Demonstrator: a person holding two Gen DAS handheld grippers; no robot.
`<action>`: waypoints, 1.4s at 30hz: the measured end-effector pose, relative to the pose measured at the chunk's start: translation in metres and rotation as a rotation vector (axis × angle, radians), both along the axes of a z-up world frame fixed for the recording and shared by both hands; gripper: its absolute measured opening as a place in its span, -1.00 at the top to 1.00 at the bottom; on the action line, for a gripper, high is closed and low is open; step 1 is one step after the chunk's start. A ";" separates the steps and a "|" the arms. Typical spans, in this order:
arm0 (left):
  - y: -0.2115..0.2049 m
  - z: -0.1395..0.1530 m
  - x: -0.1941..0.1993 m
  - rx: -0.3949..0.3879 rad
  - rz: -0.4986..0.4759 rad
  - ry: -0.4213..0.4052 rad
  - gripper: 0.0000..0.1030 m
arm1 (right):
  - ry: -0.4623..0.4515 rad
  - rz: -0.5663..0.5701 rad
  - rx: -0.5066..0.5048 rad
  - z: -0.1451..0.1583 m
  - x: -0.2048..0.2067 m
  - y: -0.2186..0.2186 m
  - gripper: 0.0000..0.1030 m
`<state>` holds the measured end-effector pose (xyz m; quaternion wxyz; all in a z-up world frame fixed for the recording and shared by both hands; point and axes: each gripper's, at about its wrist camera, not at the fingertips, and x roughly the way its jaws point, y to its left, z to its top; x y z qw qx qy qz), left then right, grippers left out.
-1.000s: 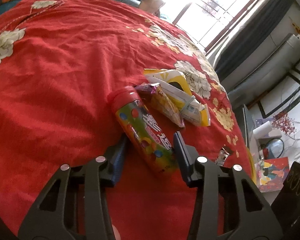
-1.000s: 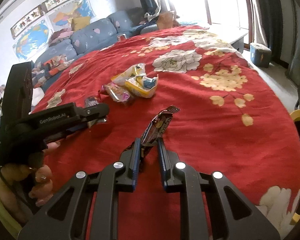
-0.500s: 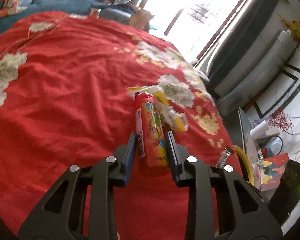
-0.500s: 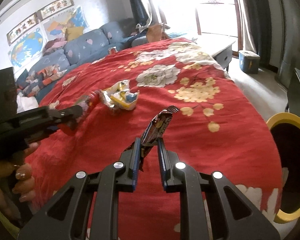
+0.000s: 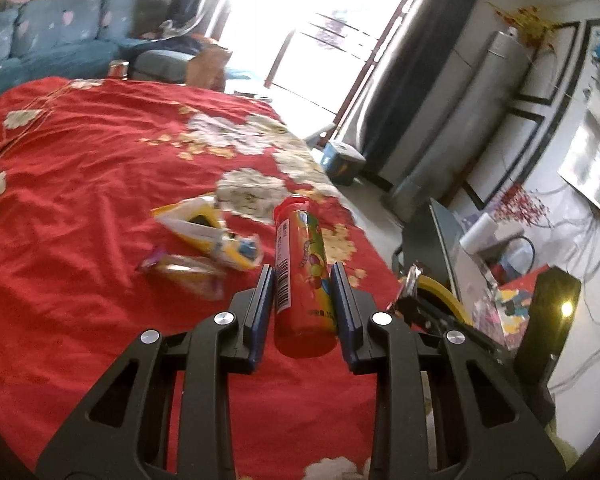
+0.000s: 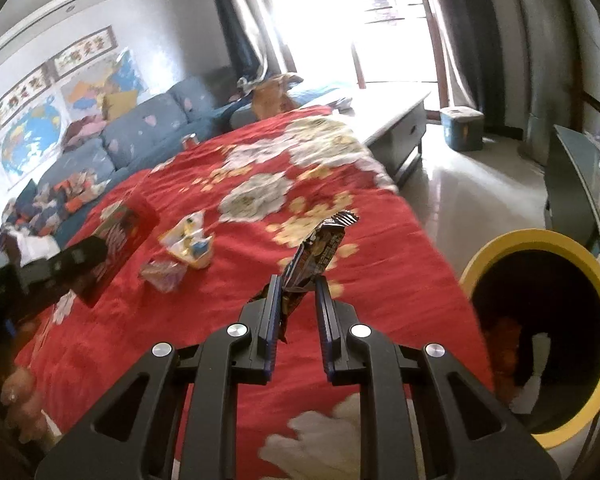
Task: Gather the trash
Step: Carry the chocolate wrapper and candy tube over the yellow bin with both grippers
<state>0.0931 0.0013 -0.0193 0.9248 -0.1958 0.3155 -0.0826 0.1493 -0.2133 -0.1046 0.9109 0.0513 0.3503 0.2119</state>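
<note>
The left gripper (image 5: 302, 280) was clamped on a red tube (image 5: 303, 276), lifted clear of the red cloth (image 5: 80, 200), with both pads pressed on the tube's sides. The right gripper (image 6: 298, 292) was closed on a dark wrapper (image 6: 320, 250), which stuck up from between its fingers above the cloth.

On the cloth, towards its middle, lay a yellow-and-white carton (image 5: 208, 232) and just beside it a purple packet (image 5: 184, 270); both were smeared by blur, and whether they touched could not be told. Beyond the cloth's right edge stood a yellow-rimmed bin (image 6: 540, 320), with pale and orange scraps inside that were too dim to name. In the left wrist view only a strip of that rim showed, behind the tip of the right gripper and its wrapper.

At the cloth's far edge stood a small can (image 5: 119, 69), and beyond it a blue sofa (image 5: 60, 36). A low white table (image 6: 396, 120) ran along the cloth's far right corner, with a blue box (image 6: 462, 128) on the floor past it. The window glare washed out everything outside.

In the right wrist view the left gripper was a dark blur at the left edge; the tube in it read only as a red smear, and the hand (image 6: 20, 404) below was cut off by the frame
</note>
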 end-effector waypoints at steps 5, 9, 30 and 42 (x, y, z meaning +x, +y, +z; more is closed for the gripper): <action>-0.016 0.001 0.000 0.013 -0.040 -0.009 0.56 | -0.007 -0.054 0.010 0.002 0.006 -0.022 0.67; -0.031 0.002 0.001 0.029 -0.078 -0.013 0.56 | -0.008 -0.095 0.016 0.002 0.010 -0.039 0.67; -0.122 -0.003 0.019 0.096 -0.288 -0.020 0.56 | 0.037 -0.279 0.028 -0.015 0.021 -0.125 0.67; -0.189 -0.014 0.044 0.171 -0.441 0.006 0.56 | 0.102 -0.374 0.034 -0.035 0.023 -0.177 0.67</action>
